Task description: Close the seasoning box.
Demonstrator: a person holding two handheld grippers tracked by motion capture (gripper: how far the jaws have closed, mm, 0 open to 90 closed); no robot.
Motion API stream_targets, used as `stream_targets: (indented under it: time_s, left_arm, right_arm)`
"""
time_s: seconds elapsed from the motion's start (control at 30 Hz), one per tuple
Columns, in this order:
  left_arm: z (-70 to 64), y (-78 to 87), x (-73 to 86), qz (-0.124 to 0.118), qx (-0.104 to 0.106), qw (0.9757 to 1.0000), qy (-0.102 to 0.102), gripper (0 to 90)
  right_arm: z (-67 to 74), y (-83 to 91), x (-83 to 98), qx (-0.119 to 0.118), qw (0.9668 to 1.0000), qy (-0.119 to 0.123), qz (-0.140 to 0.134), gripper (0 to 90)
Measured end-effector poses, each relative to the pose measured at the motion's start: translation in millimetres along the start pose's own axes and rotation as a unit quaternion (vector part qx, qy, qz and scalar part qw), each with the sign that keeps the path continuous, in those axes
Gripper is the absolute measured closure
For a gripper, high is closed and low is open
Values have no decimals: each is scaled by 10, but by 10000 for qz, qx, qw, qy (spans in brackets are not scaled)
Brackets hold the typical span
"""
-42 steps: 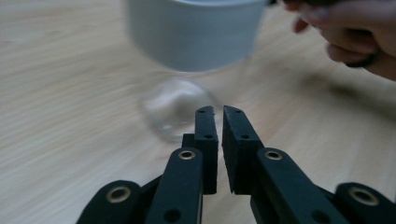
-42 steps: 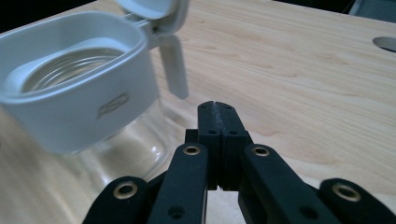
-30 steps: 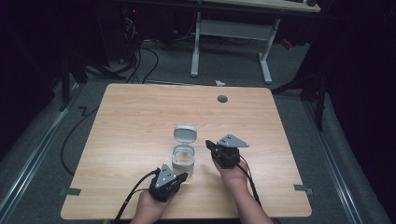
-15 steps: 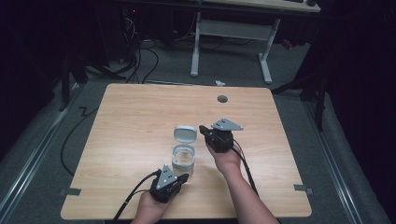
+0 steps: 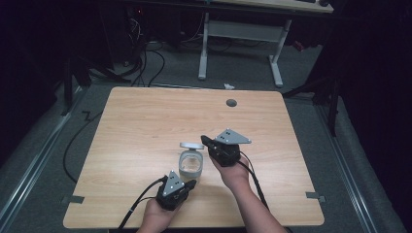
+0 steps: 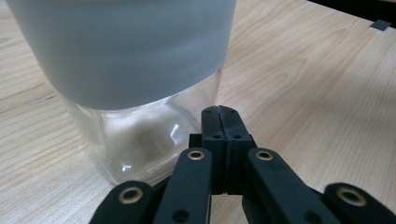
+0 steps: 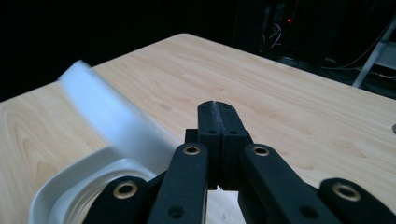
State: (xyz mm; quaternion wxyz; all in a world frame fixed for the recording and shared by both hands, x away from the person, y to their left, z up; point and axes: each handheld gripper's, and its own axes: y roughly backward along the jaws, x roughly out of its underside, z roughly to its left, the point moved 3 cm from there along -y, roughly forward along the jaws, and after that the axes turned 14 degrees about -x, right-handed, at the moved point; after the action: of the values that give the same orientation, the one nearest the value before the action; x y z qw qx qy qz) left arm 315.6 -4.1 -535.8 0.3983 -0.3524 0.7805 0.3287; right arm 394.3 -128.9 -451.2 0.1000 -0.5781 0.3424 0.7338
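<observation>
From the high view I have a square glass jar (image 5: 190, 165) standing upright on the bench (image 5: 145, 121), toward the near middle. Its lid (image 5: 192, 145) looks tilted at the jar's far edge, and I cannot tell whether it rests on the rim or on the wood behind.

My left hand-held gripper (image 5: 190, 183) sits low at the near side, its tips just beside the jar's near right corner. In the left gripper view the two black jaws are pressed flat together with nothing between them, and the jar (image 6: 140, 79) looms right in front: clear glass at the bottom, a frosted band above. Whether the tips actually touch the glass I cannot tell.

My right hand-held gripper (image 5: 205, 141) is just right of the jar and lid, raised off the bench and pointing left toward the lid. In the right gripper view its jaws are likewise closed on nothing, and the white lid (image 7: 102, 140) lies blurred below and to the left of them, its rim curving under the jaws.
</observation>
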Motion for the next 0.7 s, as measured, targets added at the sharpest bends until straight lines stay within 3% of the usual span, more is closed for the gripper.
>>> stream_targets:
  time_s: [0.23, 0.43, 0.57, 0.63, 0.67, 0.7]
  left_arm:
    - [11, 19, -25, 33, 12, 10000, 44, 900]
    - [60, 159, -106, 72, 51, 10000, -39, 881]
    - [232, 317, -275, -46, 38, 10000, -50, 784]
    - [397, 393, -394, -227, -147, 9994, -205, 751]
    - [564, 434, -504, -358, -326, 9987, -157, 699]
    - [564, 434, -504, -358, -326, 9987, -157, 679]
  right_arm:
    - [125, 43, 137, -115, 9999, -10, 37, 900]
    - [49, 127, 235, -9, 9999, -110, -15, 900]
    - [-105, 239, 375, 121, 9993, -345, 60, 899]
    - [-140, 261, 401, 176, 9992, -353, 107, 897]
    - [-223, 321, 454, 285, 9986, -411, 177, 889]
    - [-223, 321, 454, 285, 9986, -411, 177, 889]
